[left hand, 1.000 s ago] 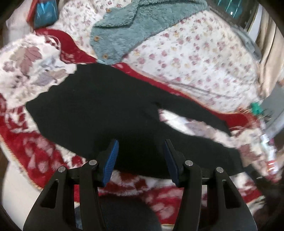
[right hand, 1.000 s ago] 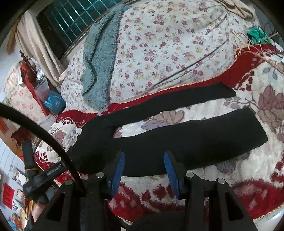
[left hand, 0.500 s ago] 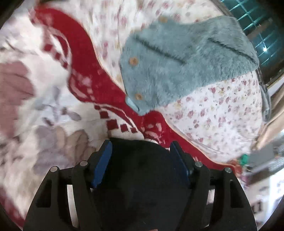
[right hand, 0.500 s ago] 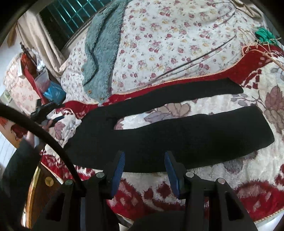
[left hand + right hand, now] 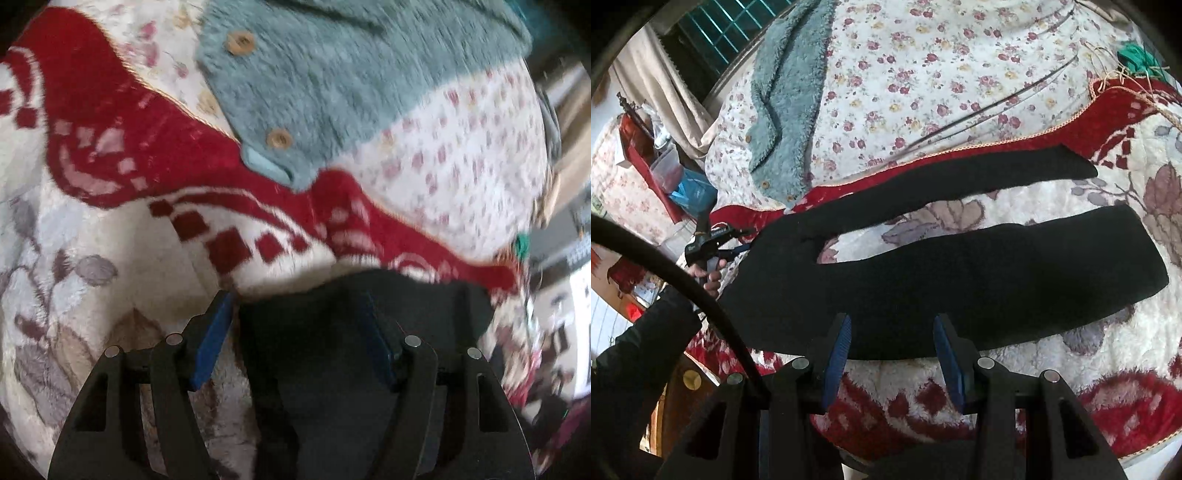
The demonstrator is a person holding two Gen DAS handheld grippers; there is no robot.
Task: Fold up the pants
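Observation:
Black pants (image 5: 960, 273) lie flat on a red and white plush blanket (image 5: 1015, 391), legs spread apart toward the right, waist at the left. My right gripper (image 5: 892, 332) is open and empty, just above the near edge of the lower leg. My left gripper (image 5: 295, 306) is open, its blue pads either side of the waist's far corner (image 5: 332, 350); the cloth lies between the jaws. In the right wrist view the left gripper (image 5: 713, 240) sits at the waist's left edge.
A teal fleece jacket (image 5: 351, 74) lies on a floral quilt (image 5: 923, 74) just beyond the blanket. A red rack with a blue bag (image 5: 690, 192) stands at the bed's left. Green cord (image 5: 1137, 59) lies at the far right.
My left gripper swung from above the pants' middle down to the waist's far corner, now straddling the cloth. My right gripper came slightly closer to the lower leg's near edge.

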